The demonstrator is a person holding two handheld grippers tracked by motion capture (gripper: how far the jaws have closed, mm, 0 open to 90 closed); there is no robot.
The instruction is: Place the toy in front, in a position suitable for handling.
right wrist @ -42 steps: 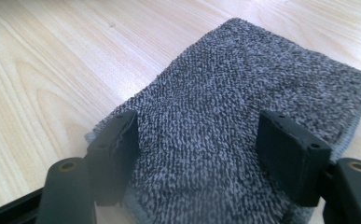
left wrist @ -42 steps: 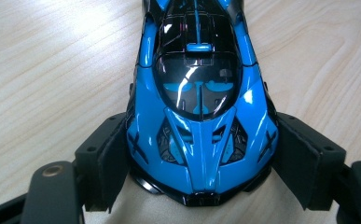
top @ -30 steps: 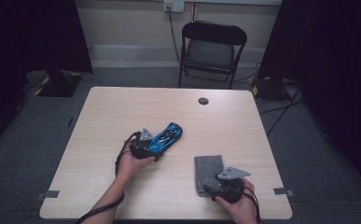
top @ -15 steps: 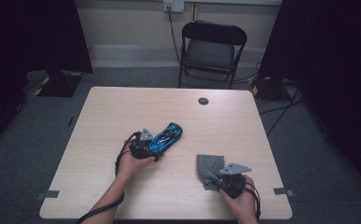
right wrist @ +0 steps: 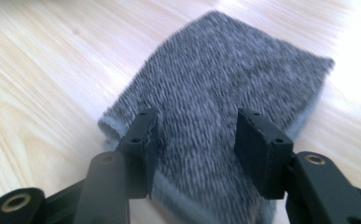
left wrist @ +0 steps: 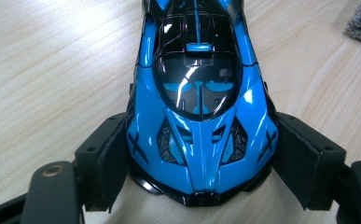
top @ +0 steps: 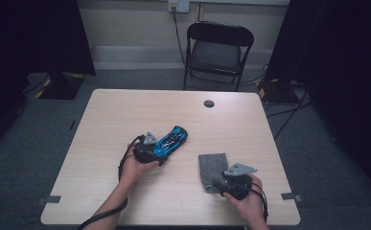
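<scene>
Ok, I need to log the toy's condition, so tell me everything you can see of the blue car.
The car is a glossy blue and black toy sports car with a dark tinted canopy, plastic by the look of it. It rests on the wooden table, left of the grey cloth. One end sits between the jaws of the left gripper, whose pads press its sides. No damage is visible.

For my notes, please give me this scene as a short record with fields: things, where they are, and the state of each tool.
surface: wooden table
left tool: shut on the nose of the blue toy car, which rests on the table
right tool: jaws apart over the grey cloth, just been opening, not gripping it
grey cloth: lies flat, right of the car, apart from it
background: black folding chair
</scene>
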